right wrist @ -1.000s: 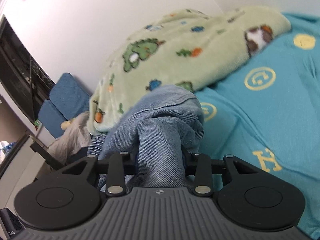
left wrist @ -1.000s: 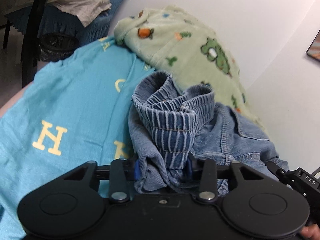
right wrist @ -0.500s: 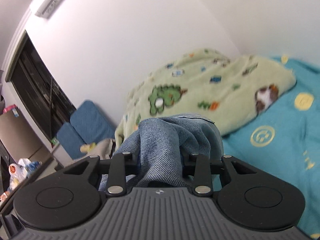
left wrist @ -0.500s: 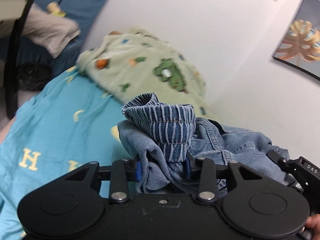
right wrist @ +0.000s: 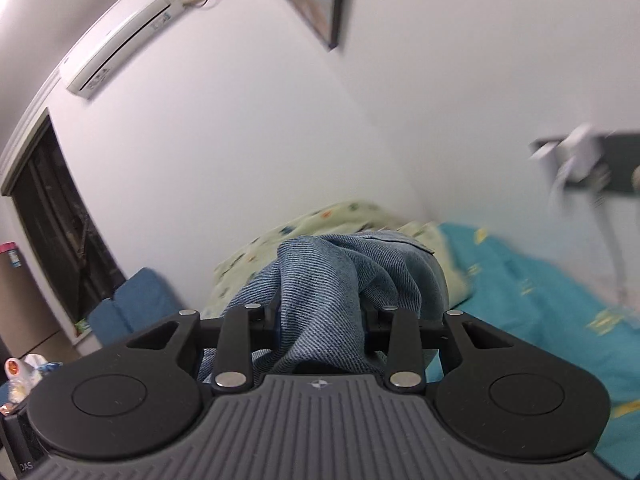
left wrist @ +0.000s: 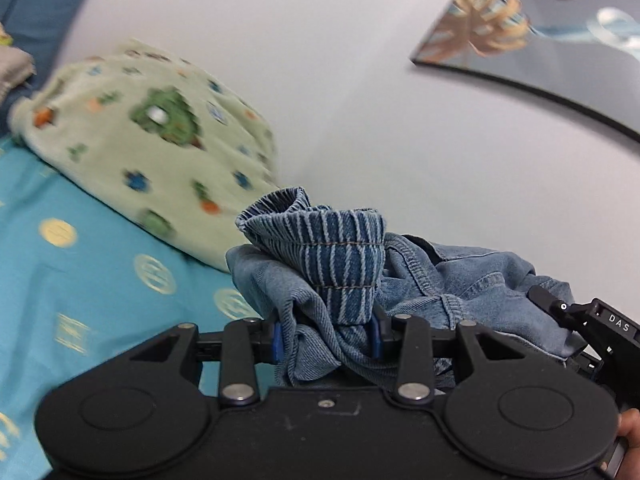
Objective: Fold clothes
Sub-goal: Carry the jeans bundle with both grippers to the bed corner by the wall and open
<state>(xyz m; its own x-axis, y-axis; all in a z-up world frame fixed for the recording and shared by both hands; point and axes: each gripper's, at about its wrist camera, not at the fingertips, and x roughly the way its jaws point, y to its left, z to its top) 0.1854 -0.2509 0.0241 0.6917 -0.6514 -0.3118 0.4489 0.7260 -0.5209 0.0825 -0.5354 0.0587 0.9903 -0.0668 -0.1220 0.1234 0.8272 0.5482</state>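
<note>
Left gripper (left wrist: 326, 338): jaws closed on a bunched fold of the jeans (left wrist: 344, 264), the blue pads pressed against the cloth on both sides. The ribbed striped waistband stands up just ahead of the jaws; the rest of the denim runs off to the right, toward the other gripper's black body at the right edge of the left wrist view.

Right gripper (right wrist: 320, 320): jaws closed on another bunch of the same jeans (right wrist: 344, 280), with denim filling the gap between the fingers and spilling forward over them.

The jeans are held up between the two grippers, off the bed (left wrist: 92, 280). The teal sheet with yellow emblems lies below and behind them.

A green blanket (left wrist: 152, 140) with cartoon prints is heaped at the bed's far edge against the white wall. A framed picture (left wrist: 532, 36) hangs on the wall, and an air conditioner (right wrist: 120, 44) is mounted high up. Both views are blurred at the edges.
</note>
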